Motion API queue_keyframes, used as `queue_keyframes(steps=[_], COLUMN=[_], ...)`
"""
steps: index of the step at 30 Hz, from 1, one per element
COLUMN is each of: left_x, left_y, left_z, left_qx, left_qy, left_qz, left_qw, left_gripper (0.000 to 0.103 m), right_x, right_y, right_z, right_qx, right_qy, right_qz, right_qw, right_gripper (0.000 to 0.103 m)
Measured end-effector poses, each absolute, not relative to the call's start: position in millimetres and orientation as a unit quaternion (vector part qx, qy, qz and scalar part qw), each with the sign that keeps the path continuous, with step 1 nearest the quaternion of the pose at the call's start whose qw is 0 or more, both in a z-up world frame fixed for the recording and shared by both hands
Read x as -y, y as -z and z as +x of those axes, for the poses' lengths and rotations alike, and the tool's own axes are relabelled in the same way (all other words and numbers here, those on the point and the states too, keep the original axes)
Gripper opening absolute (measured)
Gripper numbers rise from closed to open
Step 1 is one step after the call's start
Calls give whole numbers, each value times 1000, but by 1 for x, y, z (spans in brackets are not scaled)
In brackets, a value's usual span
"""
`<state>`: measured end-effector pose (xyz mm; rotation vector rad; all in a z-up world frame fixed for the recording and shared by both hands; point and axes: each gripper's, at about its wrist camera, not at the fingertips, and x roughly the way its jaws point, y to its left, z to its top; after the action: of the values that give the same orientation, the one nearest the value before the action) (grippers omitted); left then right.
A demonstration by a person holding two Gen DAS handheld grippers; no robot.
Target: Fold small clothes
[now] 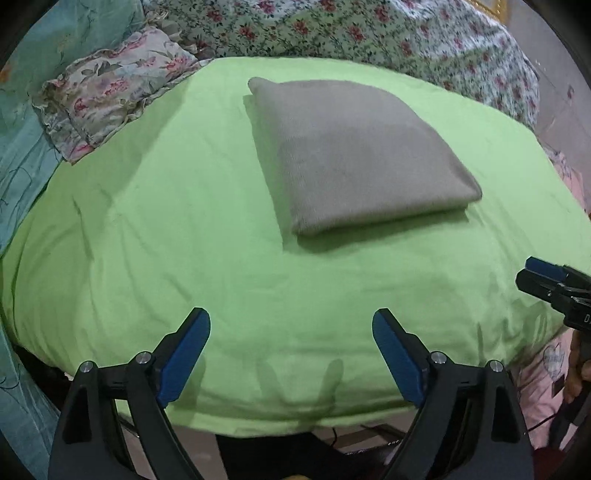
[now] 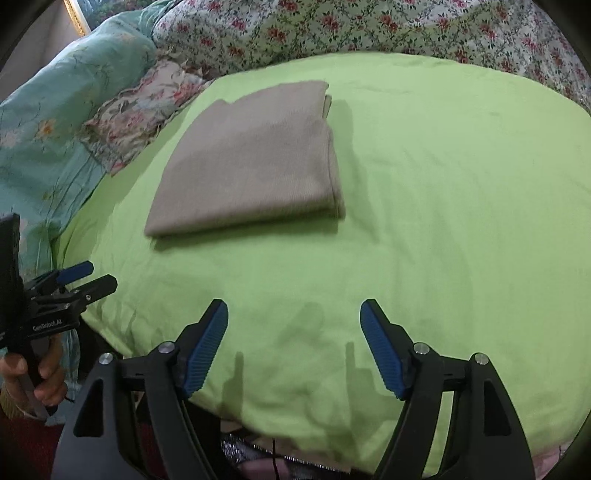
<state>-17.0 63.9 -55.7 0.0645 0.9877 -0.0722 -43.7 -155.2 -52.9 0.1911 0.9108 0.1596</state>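
A grey-beige garment [image 1: 354,155] lies folded into a flat rectangle on the green sheet [image 1: 184,240], beyond both grippers. In the right wrist view the same folded garment [image 2: 255,162] sits up and to the left, layered edges on its right side. My left gripper [image 1: 291,317] is open over the near part of the sheet, nothing between its blue pads. My right gripper [image 2: 294,308] is open too, empty, above the sheet's [image 2: 443,221] front. Each gripper shows at the edge of the other's view: the right gripper [image 1: 543,273], the left gripper [image 2: 88,277] held by a hand [image 2: 44,373].
Floral bedding [image 1: 369,33] is heaped behind the sheet, a frilled floral pillow [image 1: 110,92] and teal quilt [image 2: 48,122] at the back left. Pink fabric [image 1: 546,373] hangs at the right front. The sheet's front edge drops to a dark floor with a cable [image 2: 275,458].
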Motion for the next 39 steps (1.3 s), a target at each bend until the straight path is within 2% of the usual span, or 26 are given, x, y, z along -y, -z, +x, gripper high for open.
queue_keyframes(steps=[3, 8, 13, 16, 39], left_x=[-63, -66, -71, -68, -44], left_y=[56, 53, 42, 39, 30], left_z=[-27, -43, -48, -43, 24], left_qx=[-465, -459, -445, -435, -416], left_qy=[15, 10, 9, 8, 2], left_qz=[57, 67, 58, 60, 72], left_qw=[883, 886, 894, 898, 906], left_gripper=[90, 91, 101, 102, 102], right_x=[154, 152, 147, 144, 134], right_y=[56, 50, 38, 33, 28], right_z=[-56, -72, -82, -79, 10], right_qx=[-438, -427, -409, -393, -389], right_qy=[-73, -81, -93, -90, -118], right_qz=[79, 55, 33, 23, 29], right_qw=[892, 899, 907, 915, 913], right_gripper=[84, 85, 87, 95, 96])
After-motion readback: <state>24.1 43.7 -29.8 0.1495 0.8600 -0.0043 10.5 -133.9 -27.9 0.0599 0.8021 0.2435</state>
